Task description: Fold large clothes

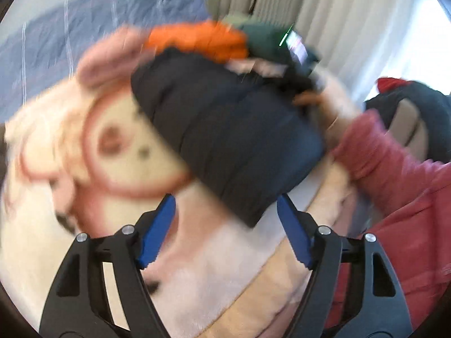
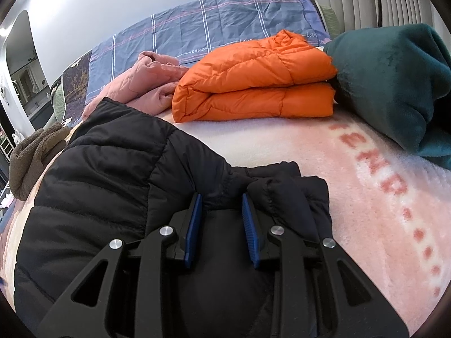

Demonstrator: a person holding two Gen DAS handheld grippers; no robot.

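Note:
A black puffer jacket lies folded on the pink and white blanket; it also shows in the blurred left wrist view. My right gripper rests on the jacket with its blue pads partly apart, a bunched fold of black fabric at its tips. My left gripper is open and empty, hovering just short of the jacket's near corner. The right hand and gripper show at the jacket's far end.
A folded orange puffer jacket lies behind, with a pink garment to its left, a dark green fleece at right and a brown garment at left. A blue plaid cover lies at the back. Curtains hang behind.

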